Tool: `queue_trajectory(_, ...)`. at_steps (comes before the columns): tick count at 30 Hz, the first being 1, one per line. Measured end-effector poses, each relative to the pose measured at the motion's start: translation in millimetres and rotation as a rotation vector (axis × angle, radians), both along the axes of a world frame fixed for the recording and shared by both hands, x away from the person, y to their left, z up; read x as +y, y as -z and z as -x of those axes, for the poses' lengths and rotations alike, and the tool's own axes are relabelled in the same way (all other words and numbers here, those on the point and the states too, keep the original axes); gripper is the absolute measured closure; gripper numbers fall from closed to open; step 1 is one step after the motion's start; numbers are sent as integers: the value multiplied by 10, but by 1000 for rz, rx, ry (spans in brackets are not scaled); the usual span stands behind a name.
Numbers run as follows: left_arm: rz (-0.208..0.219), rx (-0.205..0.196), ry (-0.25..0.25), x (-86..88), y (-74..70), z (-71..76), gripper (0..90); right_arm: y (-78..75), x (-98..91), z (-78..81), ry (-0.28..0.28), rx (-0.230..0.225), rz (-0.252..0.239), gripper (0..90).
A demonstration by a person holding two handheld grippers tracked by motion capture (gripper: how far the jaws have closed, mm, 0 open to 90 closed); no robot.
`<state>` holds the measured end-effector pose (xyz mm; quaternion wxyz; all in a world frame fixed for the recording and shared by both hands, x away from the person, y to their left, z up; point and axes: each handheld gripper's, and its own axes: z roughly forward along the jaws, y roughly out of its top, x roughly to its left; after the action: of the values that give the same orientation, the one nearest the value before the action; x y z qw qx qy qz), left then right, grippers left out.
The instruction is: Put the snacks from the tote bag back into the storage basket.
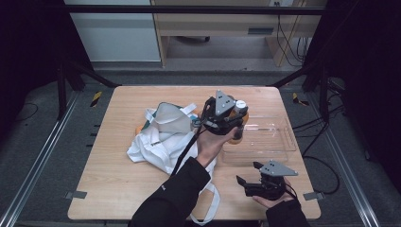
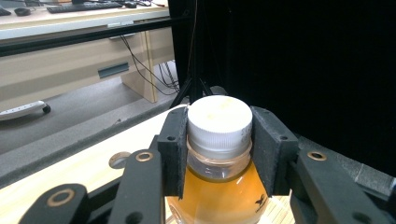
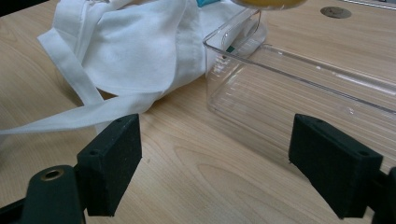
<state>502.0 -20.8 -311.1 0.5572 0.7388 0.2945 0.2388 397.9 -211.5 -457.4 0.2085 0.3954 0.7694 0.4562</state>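
White bag [image 1: 158, 137] lies crumpled on the table's [image 1: 108, 184] left half. Left gripper [image 1: 235, 124] clamps a bottle [image 2: 219, 186] of amber liquid by its white cap [image 2: 219, 119], holding it upright over the left end of the clear tray [image 1: 279, 146]. Right gripper [image 1: 249, 173], jaws wide apart and empty, hovers near the front edge, before the tray.

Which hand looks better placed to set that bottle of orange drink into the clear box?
Probably the left. Its tool already clamps the bottle at the cap, at the clear box's left end. The right tool is open, holding nothing, nearer the person.
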Motion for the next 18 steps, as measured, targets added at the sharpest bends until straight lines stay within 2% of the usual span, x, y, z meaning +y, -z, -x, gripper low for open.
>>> queue_trajectory(18,-16,35,6,-55,319,-51,585,2,1,-1,-2,-5,4,175)
